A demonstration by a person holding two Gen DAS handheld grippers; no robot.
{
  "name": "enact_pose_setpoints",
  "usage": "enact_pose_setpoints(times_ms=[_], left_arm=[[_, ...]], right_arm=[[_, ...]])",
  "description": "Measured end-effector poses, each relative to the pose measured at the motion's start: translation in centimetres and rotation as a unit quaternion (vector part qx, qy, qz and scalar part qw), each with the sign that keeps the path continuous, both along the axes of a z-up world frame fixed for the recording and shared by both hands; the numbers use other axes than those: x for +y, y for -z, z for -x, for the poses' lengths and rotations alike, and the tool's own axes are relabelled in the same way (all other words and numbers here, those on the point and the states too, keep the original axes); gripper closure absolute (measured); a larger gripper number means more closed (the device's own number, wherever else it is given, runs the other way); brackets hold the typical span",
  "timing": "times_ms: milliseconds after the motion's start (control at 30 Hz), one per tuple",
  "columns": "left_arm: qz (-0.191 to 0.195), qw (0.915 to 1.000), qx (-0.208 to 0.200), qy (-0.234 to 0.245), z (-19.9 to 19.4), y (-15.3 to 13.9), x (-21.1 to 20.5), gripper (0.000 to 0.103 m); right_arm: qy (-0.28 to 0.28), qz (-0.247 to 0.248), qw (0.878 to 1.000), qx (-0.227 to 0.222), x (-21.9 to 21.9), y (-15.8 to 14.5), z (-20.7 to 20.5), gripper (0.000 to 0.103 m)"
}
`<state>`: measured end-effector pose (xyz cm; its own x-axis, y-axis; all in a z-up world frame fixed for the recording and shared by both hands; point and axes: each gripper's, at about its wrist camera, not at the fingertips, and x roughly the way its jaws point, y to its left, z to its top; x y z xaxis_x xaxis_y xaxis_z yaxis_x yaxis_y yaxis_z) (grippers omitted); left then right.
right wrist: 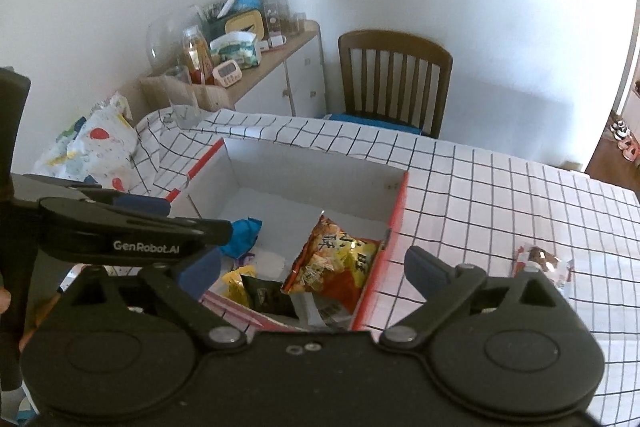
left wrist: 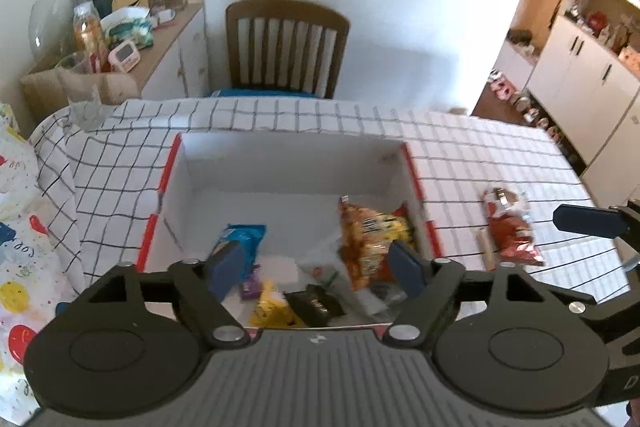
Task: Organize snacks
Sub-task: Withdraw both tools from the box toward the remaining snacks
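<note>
A table under a white cloth with a black grid [left wrist: 500,155] carries an open white cardboard box with red edges [left wrist: 416,183]. The black left gripper [left wrist: 316,267] hangs above the box's near end, its jaws spread wide and holding nothing. The black right gripper [right wrist: 314,273] hovers over the box's right wall, also wide open and empty. Inside the box, an orange-and-yellow crinkled snack bag [left wrist: 370,239] leans against the right wall, with a blue packet [left wrist: 240,239], a yellow packet [left wrist: 272,311] and a black packet [left wrist: 316,305] nearby. A red snack bag [left wrist: 510,231] lies on the cloth to the right of the box.
</note>
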<state>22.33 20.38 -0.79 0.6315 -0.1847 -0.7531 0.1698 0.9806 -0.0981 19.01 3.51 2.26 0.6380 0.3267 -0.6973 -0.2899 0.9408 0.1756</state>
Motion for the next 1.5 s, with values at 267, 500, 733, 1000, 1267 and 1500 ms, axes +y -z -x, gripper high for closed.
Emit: enact_pose_setpoints(times_ms=[267,500,733,1000,1267,1500], left_arm=[[0.026,0.999,-0.025,0.027,2.2,-1.6,-3.2,0.017],[0.038,0.998,-0.031,0.04,3.5,-1.5,-6.9,0.003],[0.051,0.9976,-0.03,0.036,4.3,0.2,-10.3,0.001],[0.025,0.999,-0.024,0.028,4.7,3.4,-14.7,0.001],[-0.001,0.9996,-0.027,0.01,4.3,6.6,-18.2,0.001],[-0.022,0.9993,-0.028,0.014,3.5,9.5,-20.7,0.001]], right_arm=[[0.004,0.005,1.0,-0.028,-3.8,-1.9,2.7,0.0],[0.02,0.035,0.998,-0.042,-8.7,-2.2,4.0,0.0],[0.065,0.04,0.997,-0.025,-14.4,-0.8,3.6,0.0],[0.088,0.027,0.996,0.004,-18.5,1.8,2.1,0.0],[0.107,0.017,0.993,0.038,-21.4,4.8,-0.2,0.0],[0.127,0.011,0.989,0.077,-23.0,8.3,-2.7,0.002]])
